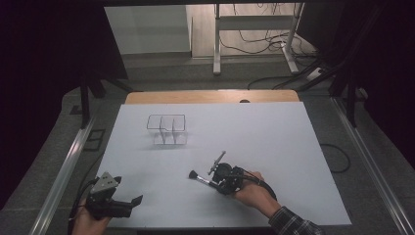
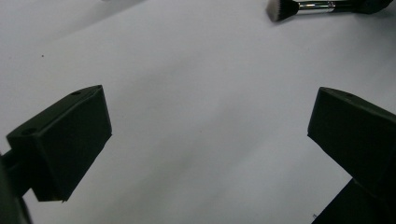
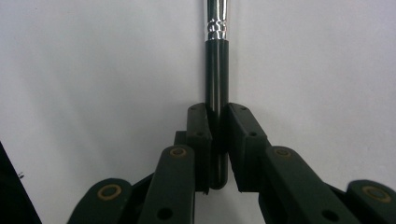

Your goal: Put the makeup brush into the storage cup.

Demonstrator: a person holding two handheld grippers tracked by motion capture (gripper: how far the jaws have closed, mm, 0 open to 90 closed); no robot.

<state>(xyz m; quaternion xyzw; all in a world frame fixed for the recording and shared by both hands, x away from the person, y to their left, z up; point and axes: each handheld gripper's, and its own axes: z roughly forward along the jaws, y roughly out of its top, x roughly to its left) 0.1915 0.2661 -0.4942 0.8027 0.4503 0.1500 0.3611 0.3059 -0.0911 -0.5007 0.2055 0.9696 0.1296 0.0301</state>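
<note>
Right gripper (image 3: 217, 122) clamping brush (image 3: 216, 60) handle

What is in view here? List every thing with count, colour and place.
Makeup brush: one, black handle, silver collar, dark bristles; near middle of table, held in right gripper's jaws.
Second brush: one, dark, slim; by the right gripper.
Organizer box: one, clear with dividers; far left of mat.
Mat: one, white; covers the table.
Table: one, wooden; edge shows beyond mat.
Left gripper: one, black; near left corner, jaws open.
Right gripper: one, black; near middle, shut on brush.
</note>
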